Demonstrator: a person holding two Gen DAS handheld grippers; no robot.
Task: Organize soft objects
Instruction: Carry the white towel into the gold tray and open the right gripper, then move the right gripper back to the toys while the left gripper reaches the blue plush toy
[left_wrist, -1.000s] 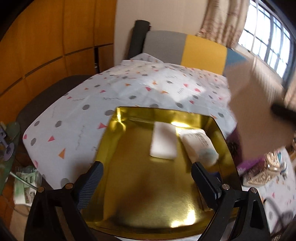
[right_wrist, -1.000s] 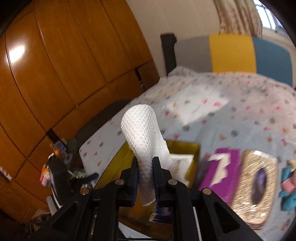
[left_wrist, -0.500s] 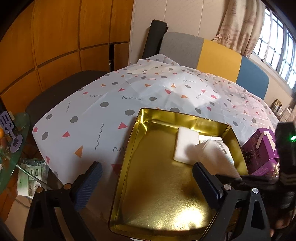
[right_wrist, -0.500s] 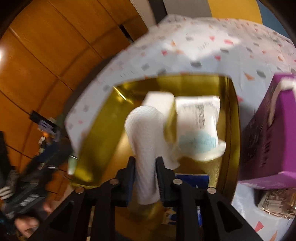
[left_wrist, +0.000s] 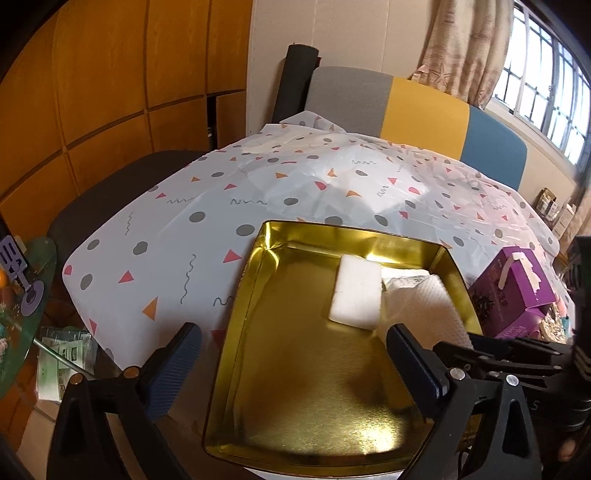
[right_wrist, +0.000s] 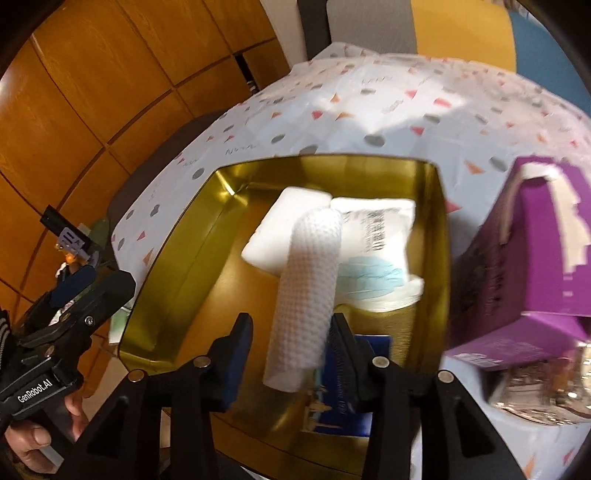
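The setting is a domestic room, most likely a living or dining area. Evidence: wood-panelled cabinetry (left_wrist: 110, 92) along one wall; a table covered by a white tablecloth (left_wrist: 295, 192) printed with grey dots and coloured triangles; an upholstered bench back (left_wrist: 417, 107) in grey, yellow and blue segments behind the table; a patterned curtain (left_wrist: 465, 48) beside a barred window (left_wrist: 543, 85); and a purple gift box (left_wrist: 513, 291) among household clutter at the table's edge.
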